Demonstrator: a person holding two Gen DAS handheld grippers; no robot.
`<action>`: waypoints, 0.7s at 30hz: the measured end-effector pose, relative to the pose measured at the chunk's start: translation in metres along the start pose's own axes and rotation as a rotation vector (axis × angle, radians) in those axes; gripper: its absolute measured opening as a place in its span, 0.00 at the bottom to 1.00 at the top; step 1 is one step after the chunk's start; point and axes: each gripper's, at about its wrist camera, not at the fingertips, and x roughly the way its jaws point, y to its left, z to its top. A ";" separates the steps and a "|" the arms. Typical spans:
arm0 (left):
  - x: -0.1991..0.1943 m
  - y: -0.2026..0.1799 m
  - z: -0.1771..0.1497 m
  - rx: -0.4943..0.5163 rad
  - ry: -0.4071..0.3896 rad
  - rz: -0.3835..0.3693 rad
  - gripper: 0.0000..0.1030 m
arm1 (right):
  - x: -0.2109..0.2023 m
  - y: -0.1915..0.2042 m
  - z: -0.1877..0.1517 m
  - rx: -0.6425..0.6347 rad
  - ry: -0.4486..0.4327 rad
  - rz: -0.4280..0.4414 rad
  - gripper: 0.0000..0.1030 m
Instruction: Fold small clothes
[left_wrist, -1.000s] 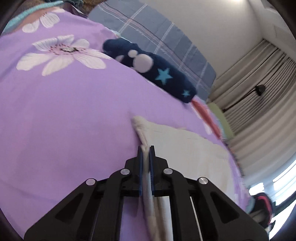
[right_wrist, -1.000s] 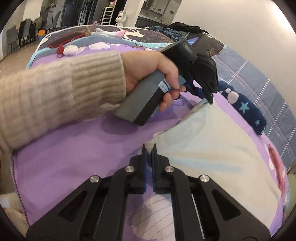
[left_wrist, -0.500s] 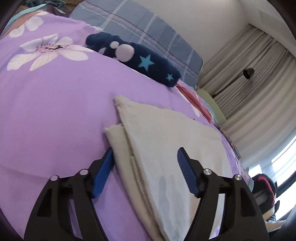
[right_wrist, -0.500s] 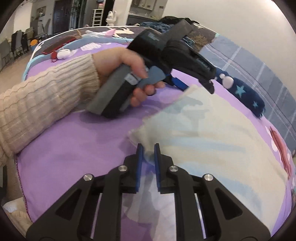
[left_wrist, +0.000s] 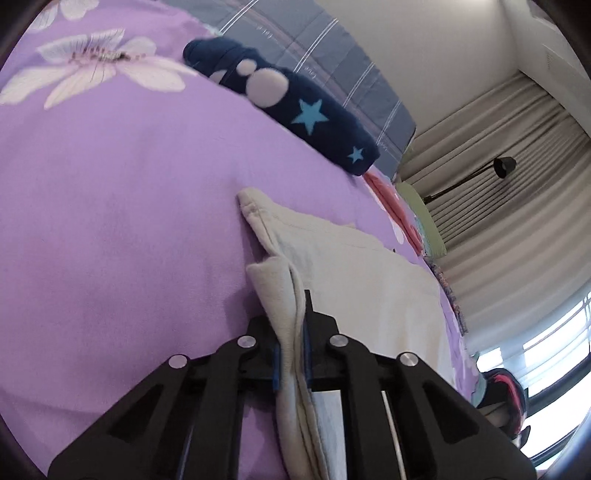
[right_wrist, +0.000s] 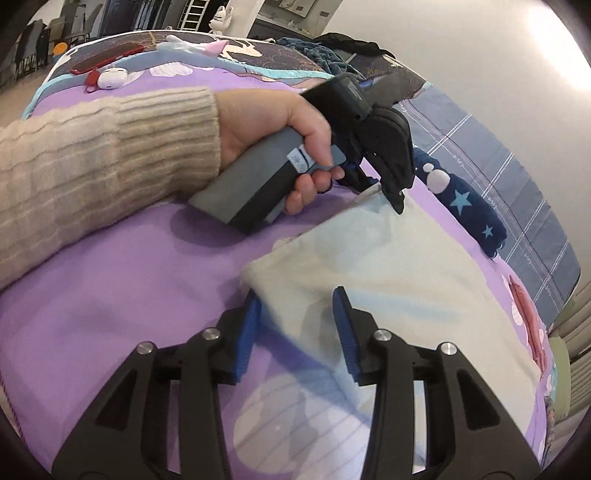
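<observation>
A cream folded garment lies on the purple floral bedspread. My left gripper is shut on the garment's near folded edge, and cloth runs between its blue pads. In the right wrist view the same garment lies flat and my right gripper is open, its blue pads either side of the garment's near corner. The left gripper shows there, held by a hand in a beige sleeve, at the garment's far corner.
A navy star-patterned cloth lies beyond the garment by a grey checked pillow. A red phone and a white earbud case lie at the bed's far end. Curtains hang at the right.
My left gripper, open half a second ago, has shut again on the garment's folded edge. My right gripper has let go of the corner and opened.
</observation>
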 end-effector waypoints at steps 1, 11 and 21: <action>0.000 -0.002 -0.001 0.015 -0.005 0.013 0.08 | 0.003 0.002 0.002 -0.005 -0.001 -0.013 0.39; -0.008 -0.008 0.002 0.016 -0.064 0.036 0.08 | -0.003 -0.002 0.015 0.028 -0.033 0.006 0.03; -0.008 -0.002 -0.001 0.017 -0.055 0.067 0.11 | -0.023 -0.046 0.001 0.147 -0.041 0.150 0.31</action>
